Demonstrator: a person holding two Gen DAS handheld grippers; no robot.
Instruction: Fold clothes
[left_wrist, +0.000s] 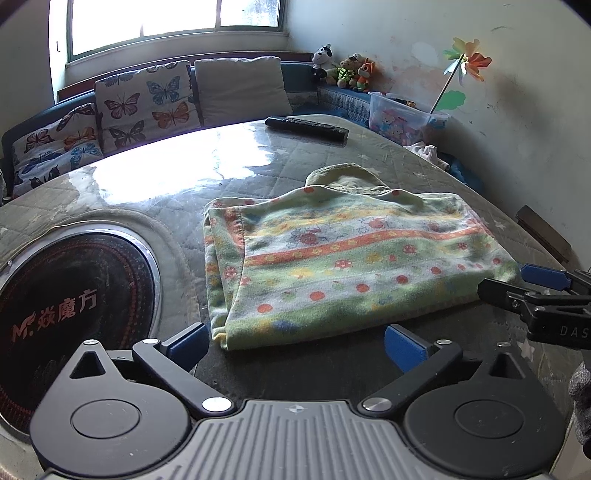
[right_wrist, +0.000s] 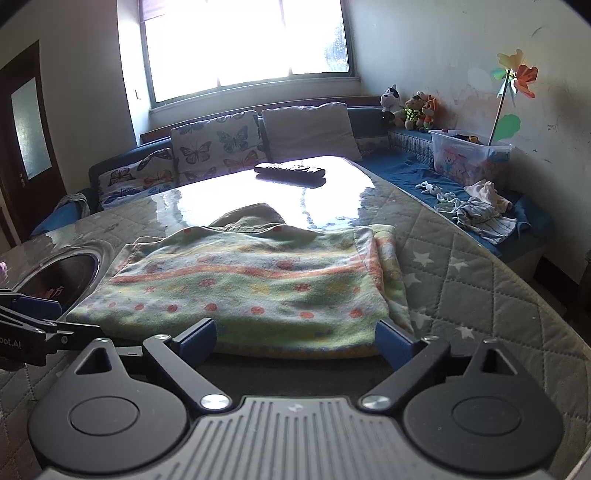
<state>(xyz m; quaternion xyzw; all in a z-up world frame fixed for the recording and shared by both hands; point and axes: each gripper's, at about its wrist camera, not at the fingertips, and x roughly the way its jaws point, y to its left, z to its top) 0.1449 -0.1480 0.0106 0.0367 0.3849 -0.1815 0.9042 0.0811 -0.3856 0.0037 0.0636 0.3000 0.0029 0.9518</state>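
A green, yellow and orange patterned garment (left_wrist: 343, 258) (right_wrist: 251, 280) lies folded flat on the quilted table cover, its olive collar or hood (left_wrist: 347, 179) (right_wrist: 247, 218) sticking out at the far side. My left gripper (left_wrist: 295, 343) is open just short of the garment's near left corner, holding nothing. My right gripper (right_wrist: 295, 341) is open too, its blue pads at the garment's near edge with nothing between them. In the left wrist view the right gripper (left_wrist: 532, 284) shows at the garment's right end. The right wrist view catches the left gripper (right_wrist: 37, 317) at the left edge.
A round black induction hob (left_wrist: 70, 310) (right_wrist: 62, 275) is set into the table left of the garment. A black remote (left_wrist: 306, 127) (right_wrist: 290, 170) lies at the far side. Beyond are a sofa with butterfly cushions (left_wrist: 144, 103), a plastic toy box (right_wrist: 469, 155) and loose clothes (right_wrist: 476, 214).
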